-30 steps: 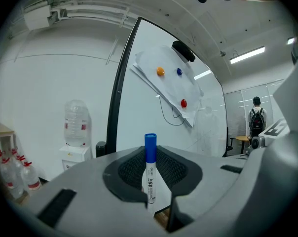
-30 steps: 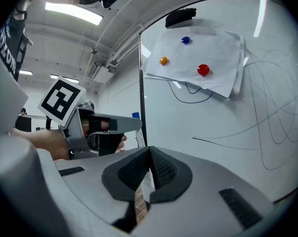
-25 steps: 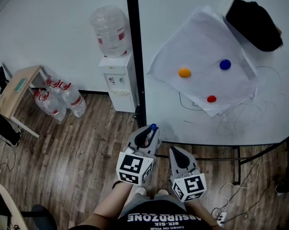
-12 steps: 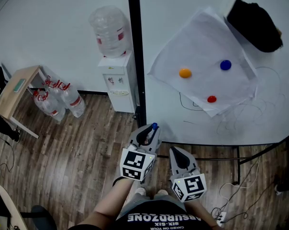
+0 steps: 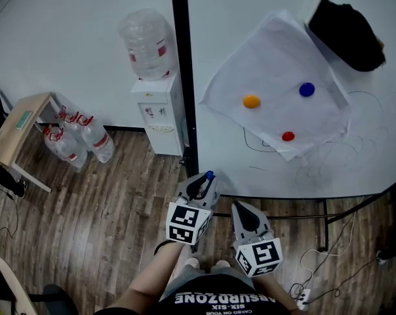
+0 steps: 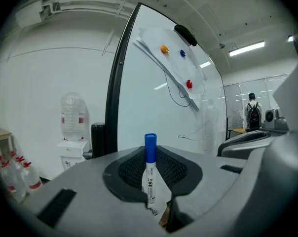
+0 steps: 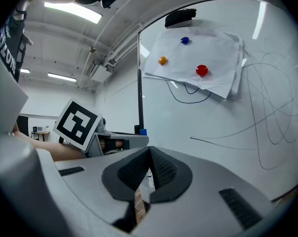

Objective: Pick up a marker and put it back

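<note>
left gripper (image 5: 202, 182) clamps the marker (image 6: 150, 168) upright, now a little lower than a second ago, facing the whiteboard (image 5: 250, 5) | right gripper (image 5: 241, 207) jaws together, empty, unmoved | pick-up done; the lowering likely starts the put-back

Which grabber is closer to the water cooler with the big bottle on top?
Left. The left gripper, holding a blue-capped marker, is right of the water cooler, nearer the person. The right gripper sits beyond the left one, farther right.

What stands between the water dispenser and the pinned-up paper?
The whiteboard's black side post, then bare board; the head view shows it.
</note>
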Demonstrator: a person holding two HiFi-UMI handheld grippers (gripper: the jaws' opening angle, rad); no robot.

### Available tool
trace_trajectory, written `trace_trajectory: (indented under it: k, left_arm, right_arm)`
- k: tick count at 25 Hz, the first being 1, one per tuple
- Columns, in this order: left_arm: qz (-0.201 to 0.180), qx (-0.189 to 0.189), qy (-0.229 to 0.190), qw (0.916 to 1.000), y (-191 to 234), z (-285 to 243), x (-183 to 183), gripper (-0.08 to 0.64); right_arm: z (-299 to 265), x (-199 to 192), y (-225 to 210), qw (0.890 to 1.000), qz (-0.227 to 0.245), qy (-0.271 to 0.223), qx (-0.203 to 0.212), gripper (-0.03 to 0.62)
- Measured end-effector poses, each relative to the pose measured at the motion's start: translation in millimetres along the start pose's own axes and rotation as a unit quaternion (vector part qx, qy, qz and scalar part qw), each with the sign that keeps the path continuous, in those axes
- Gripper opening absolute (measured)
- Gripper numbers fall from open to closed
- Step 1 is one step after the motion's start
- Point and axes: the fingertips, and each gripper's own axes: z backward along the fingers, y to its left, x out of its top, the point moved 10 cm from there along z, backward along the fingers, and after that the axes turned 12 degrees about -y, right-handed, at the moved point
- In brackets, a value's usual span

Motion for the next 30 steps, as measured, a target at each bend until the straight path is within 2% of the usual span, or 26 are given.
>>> trace_trajectory:
  k: [14,21,30]
  left_arm:
    - [0.012,-0.005,0.031,0.9994,7,-8,-25,0.063]
    - [0.034,0.006,0.051,0.9981,15,-7,-42,0.063]
    - [0.041,0.009,0.065,0.9970,19,-6,-57,0.063]
  right_arm:
    - [-6,-1,-3,1.000,0.000,0.000,-0.005,-0.002]
    - [-9,-4,-3,1.000,-0.003,0.005,-0.005,-0.002]
    - [-13,-6,-2,1.000,-0.003,0.010,0.000,-0.002]
